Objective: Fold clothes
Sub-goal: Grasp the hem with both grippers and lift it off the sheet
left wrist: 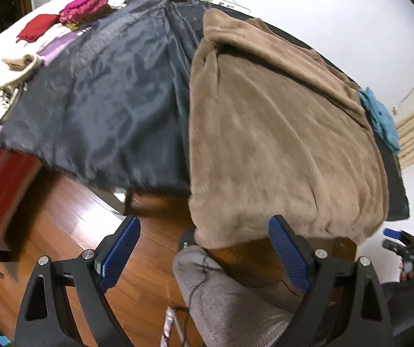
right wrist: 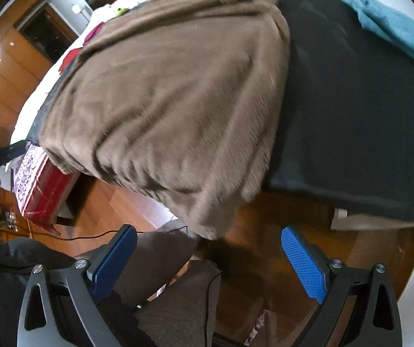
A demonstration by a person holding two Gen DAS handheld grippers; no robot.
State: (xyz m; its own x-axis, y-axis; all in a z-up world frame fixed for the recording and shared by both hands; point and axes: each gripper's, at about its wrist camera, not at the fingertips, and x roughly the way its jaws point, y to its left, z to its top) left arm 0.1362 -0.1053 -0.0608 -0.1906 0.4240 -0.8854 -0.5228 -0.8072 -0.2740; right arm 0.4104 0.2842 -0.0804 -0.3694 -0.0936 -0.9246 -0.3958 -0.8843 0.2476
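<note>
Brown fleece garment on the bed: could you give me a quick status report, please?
Left gripper open, right gripper open, both empty. Brown fleece garment spread on dark sheet, near edge hanging over. Blue cloth beside it, clear of the fold.

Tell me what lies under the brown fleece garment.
The brown fleece garment lies on a dark sheet that covers the bed; its near edge overhangs the wooden floor. Anything beneath its middle is hidden.

a: what colours are seen on the garment [left wrist: 279, 144] and the cloth [left wrist: 105, 101] under it?
b: plain brown on the garment; dark navy, faintly shiny, on the cloth.
a: and elsewhere?
b: teal on a small cloth [right wrist: 395, 29], reddish-brown on the wooden floor [left wrist: 71, 219].
</note>
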